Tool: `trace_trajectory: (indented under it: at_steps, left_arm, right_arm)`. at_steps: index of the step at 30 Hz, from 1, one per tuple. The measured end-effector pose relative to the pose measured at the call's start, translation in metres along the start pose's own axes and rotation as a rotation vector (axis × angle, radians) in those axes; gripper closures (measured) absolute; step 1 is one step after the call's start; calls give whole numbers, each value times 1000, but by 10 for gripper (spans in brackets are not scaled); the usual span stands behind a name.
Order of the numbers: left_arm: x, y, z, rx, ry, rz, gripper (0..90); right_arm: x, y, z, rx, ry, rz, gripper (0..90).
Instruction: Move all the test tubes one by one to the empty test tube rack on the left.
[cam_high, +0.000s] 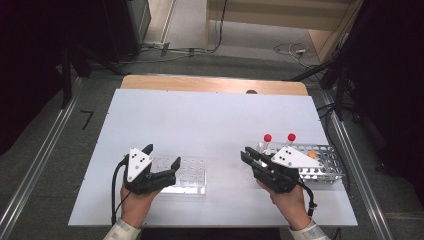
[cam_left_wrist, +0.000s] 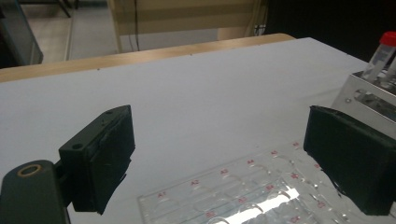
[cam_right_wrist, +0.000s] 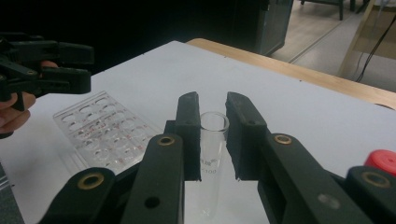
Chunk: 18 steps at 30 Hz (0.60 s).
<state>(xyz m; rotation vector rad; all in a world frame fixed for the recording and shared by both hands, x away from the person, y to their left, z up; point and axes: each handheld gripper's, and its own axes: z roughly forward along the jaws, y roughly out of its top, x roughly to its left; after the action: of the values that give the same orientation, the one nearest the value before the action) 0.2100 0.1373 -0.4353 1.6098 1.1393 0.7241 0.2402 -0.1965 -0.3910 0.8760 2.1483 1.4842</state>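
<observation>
White table (cam_high: 200, 120), clear well plate (cam_high: 187, 176), metal tube rack (cam_high: 325, 167)

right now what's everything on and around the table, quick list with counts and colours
glass tube: 1, clear, open-topped, upright between the right gripper's jaws
well plate: 1, clear with red labels, table's near left
tube rack: 1, silver metal, table's near right
capped tubes: 2, red caps, standing in the rack
orange item: 1, in the rack, too small to identify
table: 1, white top, wooden far edge
cables: several, on the floor beyond the table
left gripper: 1, black, jaws open over the well plate
right gripper: 1, black, closed on the glass tube
</observation>
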Motion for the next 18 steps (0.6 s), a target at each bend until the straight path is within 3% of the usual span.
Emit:
trace_trajectory:
  at_steps: [5,7,9,11,14,18]
  left_arm:
    - [-10,4,6,0,-50,3,122]
    - [-20,7,11,-1,-90,12,135]
    - [-24,8,13,2,-103,16,144]
    - [-36,9,20,15,-154,34,155]
    - [-43,10,25,21,-176,38,156]
    - [-58,15,35,30,-239,44,197]
  right_arm:
    - [2,2,7,6,12,1,737]
    - [4,4,12,4,19,-5,737]
    - [5,5,14,3,23,-6,737]
    - [5,5,16,3,28,-6,736]
    - [6,6,19,5,33,-9,736]
    - [8,6,24,12,39,-8,736]
